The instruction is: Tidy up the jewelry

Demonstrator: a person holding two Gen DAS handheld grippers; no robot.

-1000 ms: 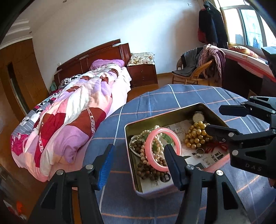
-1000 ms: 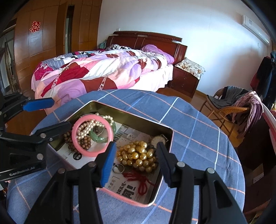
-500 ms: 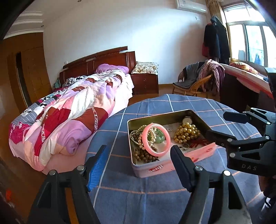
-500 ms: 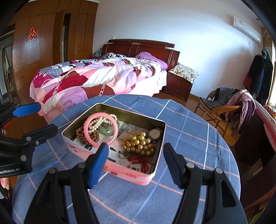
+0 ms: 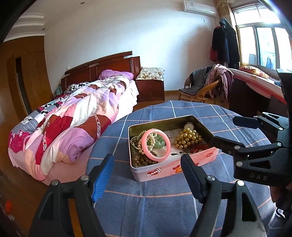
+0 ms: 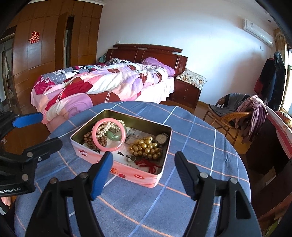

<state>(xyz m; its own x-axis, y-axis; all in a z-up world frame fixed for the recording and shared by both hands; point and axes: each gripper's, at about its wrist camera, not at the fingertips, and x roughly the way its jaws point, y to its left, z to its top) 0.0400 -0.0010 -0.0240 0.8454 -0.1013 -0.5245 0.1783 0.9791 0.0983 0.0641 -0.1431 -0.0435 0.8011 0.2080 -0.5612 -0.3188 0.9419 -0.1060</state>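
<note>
only the right wrist view shows the wardrobe (image 6: 36, 54); left claw (image 5: 146, 171) and right claw (image 6: 142, 167) gape empty above the tin (image 6: 102, 153) on the blue-checked bench (image 6: 191, 145).

Round table under a blue checked cloth (image 6: 191, 131), bed with a patchwork quilt (image 6: 102, 85), dark wooden nightstand (image 6: 186, 93), wicker chair draped with clothes (image 6: 235, 114), wall air conditioner (image 5: 199, 7), window (image 5: 262, 47)
</note>
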